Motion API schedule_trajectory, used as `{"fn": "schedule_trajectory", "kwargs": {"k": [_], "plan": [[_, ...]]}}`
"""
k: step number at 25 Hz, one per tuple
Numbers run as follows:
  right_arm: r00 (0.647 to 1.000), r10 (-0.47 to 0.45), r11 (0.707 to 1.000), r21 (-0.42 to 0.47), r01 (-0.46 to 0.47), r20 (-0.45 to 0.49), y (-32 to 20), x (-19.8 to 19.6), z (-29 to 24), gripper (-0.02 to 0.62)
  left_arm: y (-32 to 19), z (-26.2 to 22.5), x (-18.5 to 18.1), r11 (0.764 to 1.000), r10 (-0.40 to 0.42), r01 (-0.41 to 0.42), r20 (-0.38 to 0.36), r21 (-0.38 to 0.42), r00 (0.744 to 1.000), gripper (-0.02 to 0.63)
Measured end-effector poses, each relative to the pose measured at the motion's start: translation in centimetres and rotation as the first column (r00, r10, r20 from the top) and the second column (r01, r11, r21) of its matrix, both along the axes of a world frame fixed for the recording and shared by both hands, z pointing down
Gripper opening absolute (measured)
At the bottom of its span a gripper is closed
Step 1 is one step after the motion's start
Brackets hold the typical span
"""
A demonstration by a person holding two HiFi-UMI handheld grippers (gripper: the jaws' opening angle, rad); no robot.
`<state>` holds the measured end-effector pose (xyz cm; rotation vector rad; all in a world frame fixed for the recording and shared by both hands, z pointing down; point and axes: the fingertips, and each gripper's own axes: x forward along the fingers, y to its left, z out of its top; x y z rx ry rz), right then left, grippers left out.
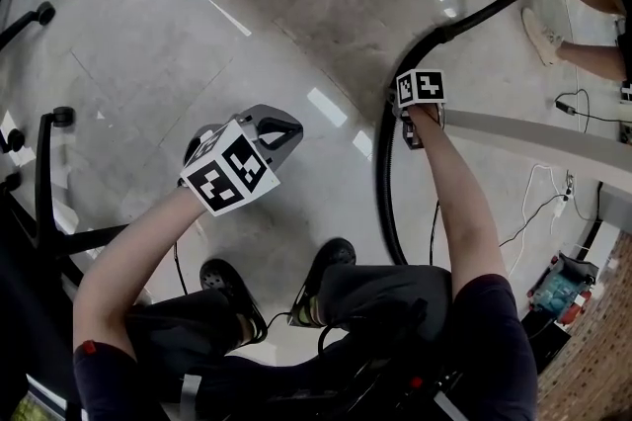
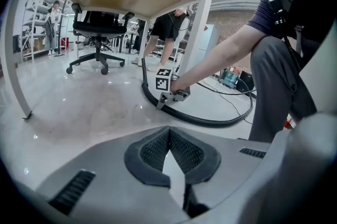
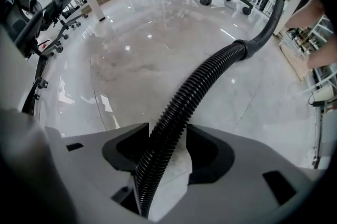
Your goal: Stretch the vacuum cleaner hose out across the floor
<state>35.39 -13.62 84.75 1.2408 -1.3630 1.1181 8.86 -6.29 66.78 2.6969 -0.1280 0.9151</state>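
The hose [image 1: 381,182] lies on the floor [image 1: 247,34] in a long bow, curving from beside the person's shoes toward the top right; it is not yet straight, so most of the stretching looks left to do. The right tongs [image 1: 415,134] point down astride it partway along, jaws apart; the hose leans on one pad with a gap at the other, so I judge it not clamped. The left tongs [image 1: 269,130] are closed together on nothing, off to the side. The hose's near end passes behind the person's leg; its far end is lost near a bystander's feet; no vacuum cleaner body shows.
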Motion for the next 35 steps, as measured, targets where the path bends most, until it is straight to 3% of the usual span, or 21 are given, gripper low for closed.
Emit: {"fn": "schedule_trajectory", "kwargs": {"k": [4,11,19,24,27,30,35], "plan": [[1.0,-0.019,1.0,-0.015,0.019,-0.006,-0.2,0.0,0.5,0.209,-0.3,0.1,-1.2,1.0,-0.029,0.03,0.013,-0.009,0.999,0.006],[0.993,-0.115,0.992,0.058,0.116,-0.007,-0.8,-2.1,0.2,0.209,-0.7,0.4,-1.5,0.998,-0.049,0.048,-0.01,-0.043,0.999,0.006],[0.952,-0.306,0.95,0.073,0.304,0.024,-0.6,-7.6,0.3,0.209,-0.5,0.3,-1.0,0.998,-0.032,0.031,-0.016,-0.047,0.999,0.006],[0.904,-0.42,0.907,0.063,0.416,0.076,0.2,-12.1,0.4,0.209,0.2,0.3,-0.9,0.999,-0.001,0.0,-0.029,-0.043,1.0,0.006],[0.844,-0.519,0.854,0.046,0.518,0.133,1.8,-16.5,0.6,0.209,0.5,0.5,-1.1,0.999,0.001,-0.003,-0.034,-0.051,0.999,0.006],[0.795,-0.593,0.802,0.008,0.597,0.128,2.5,-19.2,0.7,0.209,0.1,0.2,-1.5,0.995,-0.032,0.026,-0.06,-0.094,0.998,0.006],[0.759,-0.644,0.76,-0.034,0.649,0.096,3.0,-20.9,0.7,0.209,-1.2,-0.3,-2.4,0.993,-0.073,0.065,-0.079,-0.094,0.994,0.006]]}}
